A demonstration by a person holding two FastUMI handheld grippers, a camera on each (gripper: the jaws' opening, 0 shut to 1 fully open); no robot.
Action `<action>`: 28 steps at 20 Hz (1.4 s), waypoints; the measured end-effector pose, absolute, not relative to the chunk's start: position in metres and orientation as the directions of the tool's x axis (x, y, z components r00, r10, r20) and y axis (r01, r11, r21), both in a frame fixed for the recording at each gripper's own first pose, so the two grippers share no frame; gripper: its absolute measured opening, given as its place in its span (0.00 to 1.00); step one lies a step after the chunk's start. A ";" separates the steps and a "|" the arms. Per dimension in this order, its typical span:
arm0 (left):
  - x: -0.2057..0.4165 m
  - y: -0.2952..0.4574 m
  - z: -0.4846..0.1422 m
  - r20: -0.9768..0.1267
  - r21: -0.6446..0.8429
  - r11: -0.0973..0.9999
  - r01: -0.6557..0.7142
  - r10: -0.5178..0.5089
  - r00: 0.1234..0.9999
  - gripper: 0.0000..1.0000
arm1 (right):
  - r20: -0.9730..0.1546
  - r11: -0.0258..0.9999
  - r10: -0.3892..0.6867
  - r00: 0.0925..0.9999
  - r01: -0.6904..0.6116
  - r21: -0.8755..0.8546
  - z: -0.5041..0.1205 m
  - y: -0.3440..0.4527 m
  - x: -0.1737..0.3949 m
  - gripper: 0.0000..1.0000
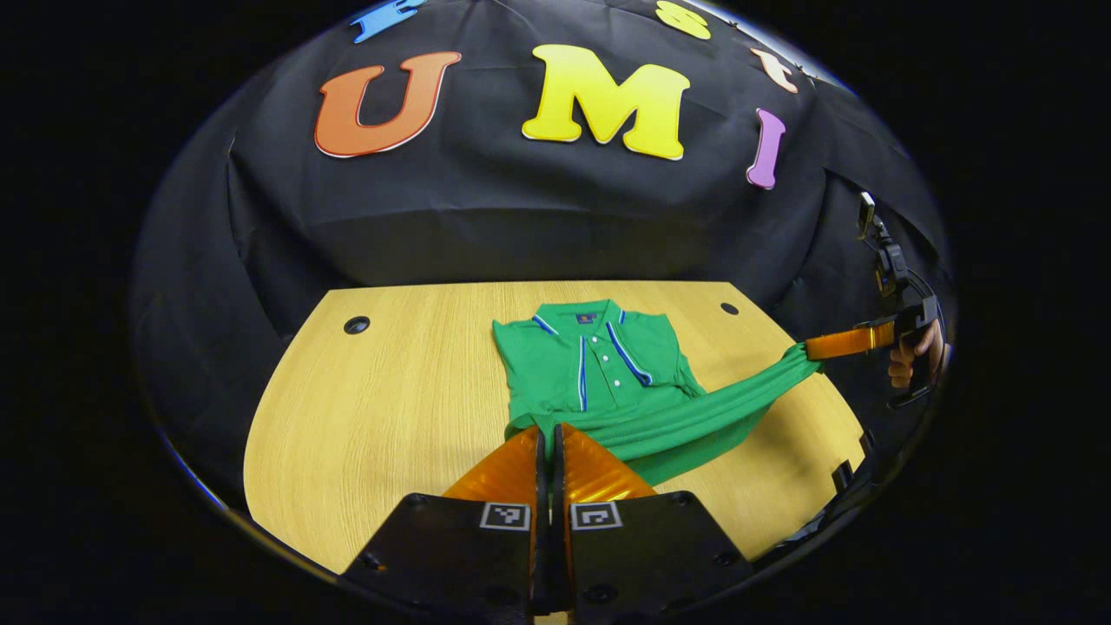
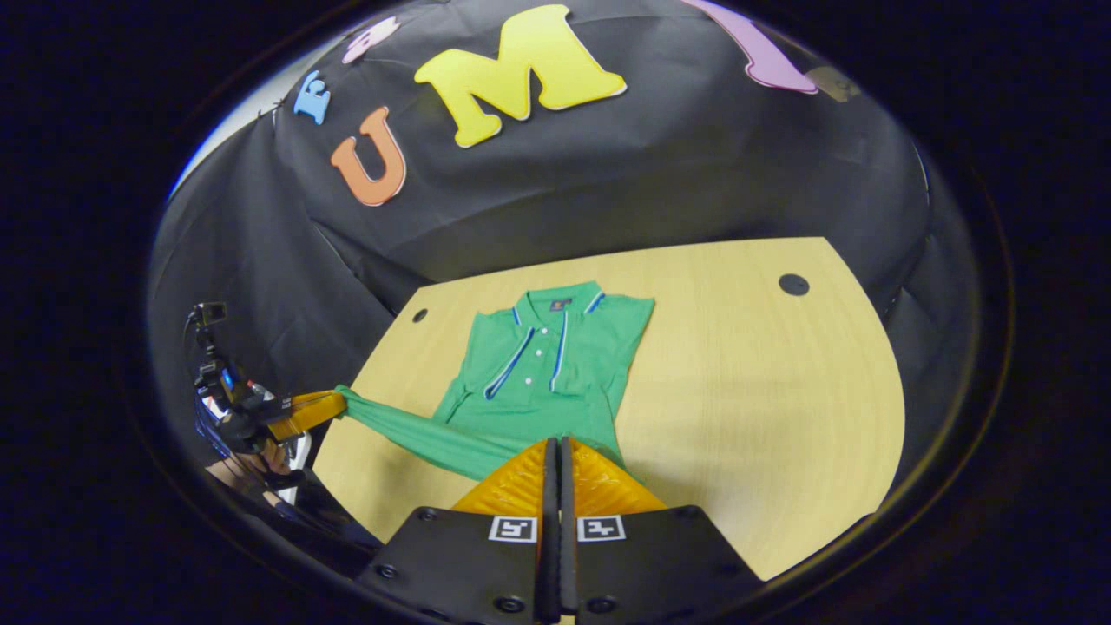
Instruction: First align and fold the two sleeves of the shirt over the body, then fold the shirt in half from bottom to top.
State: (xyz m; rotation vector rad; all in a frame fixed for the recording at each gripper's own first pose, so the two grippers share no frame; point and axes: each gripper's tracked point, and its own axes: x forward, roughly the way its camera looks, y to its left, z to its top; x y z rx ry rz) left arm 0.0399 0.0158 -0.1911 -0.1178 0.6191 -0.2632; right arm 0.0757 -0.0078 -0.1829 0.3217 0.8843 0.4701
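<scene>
Green polo shirt (image 1: 599,365) lay collar-far on the wooden table (image 1: 391,399), front up, buttons showing.

Progress (judged): both sleeves appeared already folded over the body, since the upper part read as a narrow rectangle w/ no sleeve sticking out at either side. Step 2, the bottom-to-top fold, looked underway but not done: the hem was raised off the table and pulled into a taut band between the 2 grippers, not yet carried toward the collar.

Left gripper view, L to R: left gripper (image 1: 547,438) at bottom centre, its 2 fingers pressed together w/ no visible gap, tips at 1 hem corner; the fabric met the tips, so a pinch on the shirt was probable, though the cloth between the fingers itself was hidden. From there the hem band ran right and up to the far gripper at the right edge, held by a hand (image 1: 911,351), which pinched the other corner.

Right gripper view, L to R: the far gripper at the left edge held the hem corner; the band sloped down to the right gripper (image 2: 555,447), fingers likewise pressed together, tips at the hem.

Left to do (est.): carry both corners fwd over the body to the collar, lay flat, let go.
</scene>
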 end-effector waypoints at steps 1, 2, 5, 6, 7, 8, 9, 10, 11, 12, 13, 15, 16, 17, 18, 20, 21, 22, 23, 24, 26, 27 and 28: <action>0.049 0.015 -0.187 -0.554 -0.206 0.958 0.197 -0.280 0.784 0.03 | -0.656 0.851 0.519 0.548 -0.259 0.457 -0.178 -0.007 0.084 0.01; 0.056 0.014 -0.185 -0.554 -0.227 0.956 0.187 -0.284 0.783 0.03 | -0.651 0.850 0.520 0.553 -0.257 0.460 -0.174 -0.007 0.091 0.02; 0.082 0.020 -0.175 -0.542 -0.257 0.953 0.161 -0.280 0.793 0.03 | -0.635 0.849 0.519 0.572 -0.258 0.461 -0.163 -0.006 0.118 0.02; 0.091 0.022 -0.171 -0.535 -0.264 0.952 0.156 -0.279 0.797 0.03 | -0.628 0.847 0.521 0.578 -0.261 0.462 -0.158 -0.004 0.127 0.02; 0.099 0.024 -0.167 -0.528 -0.269 0.951 0.153 -0.279 0.802 0.03 | -0.622 0.845 0.525 0.581 -0.265 0.465 -0.154 -0.003 0.137 0.02; 0.107 0.026 -0.163 -0.524 -0.270 0.951 0.150 -0.276 0.806 0.03 | -0.617 0.843 0.526 0.585 -0.268 0.466 -0.150 -0.002 0.146 0.02; 0.115 0.027 -0.159 -0.517 -0.270 0.951 0.152 -0.276 0.810 0.03 | -0.611 0.844 0.525 0.593 -0.271 0.463 -0.147 -0.001 0.155 0.02; 0.125 0.028 -0.157 -0.510 -0.265 0.952 0.153 -0.273 0.815 0.03 | -0.605 0.845 0.524 0.600 -0.274 0.460 -0.144 0.000 0.165 0.02; 0.133 0.029 -0.154 -0.504 -0.259 0.954 0.154 -0.269 0.821 0.03 | -0.599 0.845 0.522 0.608 -0.275 0.458 -0.143 0.004 0.174 0.02; 0.143 0.030 -0.151 -0.498 -0.257 0.954 0.153 -0.267 0.825 0.03 | -0.595 0.846 0.520 0.613 -0.277 0.455 -0.140 0.005 0.182 0.02; 0.152 0.030 -0.149 -0.494 -0.259 0.954 0.153 -0.267 0.828 0.03 | -0.591 0.847 0.518 0.618 -0.273 0.456 -0.139 0.006 0.190 0.02; 0.168 0.033 -0.150 -0.488 -0.257 0.956 0.142 -0.255 0.834 0.03 | -0.574 0.840 0.520 0.633 -0.258 0.477 -0.136 0.012 0.208 0.02; 0.175 0.033 -0.152 -0.489 -0.259 0.956 0.136 -0.251 0.835 0.03 | -0.572 0.844 0.514 0.640 -0.255 0.472 -0.138 0.014 0.218 0.02; 0.182 0.033 -0.157 -0.491 -0.261 0.957 0.130 -0.247 0.835 0.03 | -0.572 0.848 0.507 0.645 -0.253 0.467 -0.141 0.014 0.226 0.02; 0.190 0.033 -0.161 -0.494 -0.262 0.957 0.122 -0.242 0.835 0.03 | -0.570 0.848 0.507 0.647 -0.253 0.466 -0.143 0.016 0.233 0.02; 0.205 0.032 -0.169 -0.496 -0.264 0.957 0.117 -0.239 0.835 0.03 | -0.570 0.846 0.507 0.646 -0.248 0.472 -0.151 0.020 0.248 0.02; 0.213 0.030 -0.172 -0.495 -0.263 0.957 0.120 -0.240 0.835 0.03 | -0.571 0.845 0.508 0.645 -0.245 0.475 -0.155 0.021 0.253 0.02; 0.221 0.028 -0.176 -0.489 -0.264 0.957 0.119 -0.239 0.839 0.03 | -0.575 0.848 0.504 0.645 -0.240 0.473 -0.162 0.020 0.260 0.02; 0.230 0.026 -0.180 -0.486 -0.268 0.956 0.118 -0.239 0.841 0.03 | -0.578 0.850 0.498 0.646 -0.231 0.474 -0.169 0.019 0.267 0.02; 0.237 0.025 -0.184 -0.486 -0.268 0.956 0.118 -0.240 0.841 0.03 | -0.581 0.852 0.491 0.649 -0.218 0.477 -0.176 0.018 0.275 0.02; 0.252 0.024 -0.196 -0.489 -0.260 0.959 0.114 -0.233 0.841 0.03 | -0.575 0.847 0.491 0.654 -0.204 0.490 -0.188 0.017 0.289 0.02; 0.260 0.022 -0.203 -0.495 -0.251 0.961 0.114 -0.229 0.838 0.03 | -0.569 0.842 0.495 0.657 -0.199 0.502 -0.195 0.018 0.295 0.02; 0.267 0.021 -0.209 -0.500 -0.242 0.963 0.118 -0.228 0.836 0.03 | -0.571 0.839 0.493 0.657 -0.184 0.512 -0.203 0.018 0.302 0.02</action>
